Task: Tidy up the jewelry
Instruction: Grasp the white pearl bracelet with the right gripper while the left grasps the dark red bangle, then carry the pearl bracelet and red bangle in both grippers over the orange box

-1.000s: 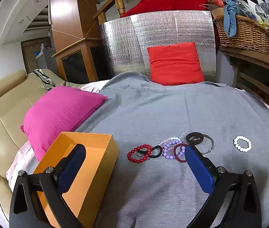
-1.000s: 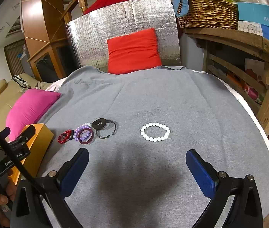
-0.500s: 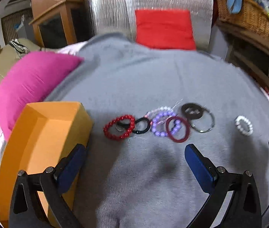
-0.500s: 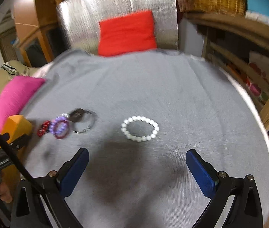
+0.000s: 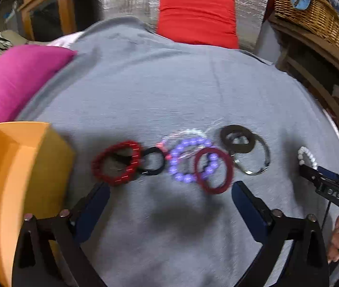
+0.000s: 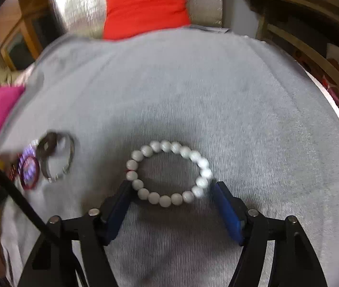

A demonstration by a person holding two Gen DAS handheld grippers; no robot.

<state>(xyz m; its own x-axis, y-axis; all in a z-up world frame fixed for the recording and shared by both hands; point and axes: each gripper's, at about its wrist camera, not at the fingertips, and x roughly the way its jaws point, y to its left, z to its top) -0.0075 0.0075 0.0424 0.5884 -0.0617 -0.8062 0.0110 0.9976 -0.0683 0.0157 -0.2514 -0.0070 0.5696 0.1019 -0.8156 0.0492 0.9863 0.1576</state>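
Observation:
A white bead bracelet lies on the grey cloth. My right gripper is open, low over the cloth, with its fingers on either side of the bracelet's near half. In the left wrist view a row of jewelry lies ahead: a red bead bracelet, a black ring, a purple bead bracelet, a dark red bangle, a brown ring and a metal bangle. My left gripper is open just short of them. An orange box stands at the left.
A pink cushion lies at the far left, a red cushion against a silver panel at the back. A wooden shelf with a wicker basket stands on the right. The cloth's right edge drops off near the shelf.
Both grippers have moved forward and down toward the cloth. The right one now straddles the white bracelet; the left one has closed in on the row of jewelry.

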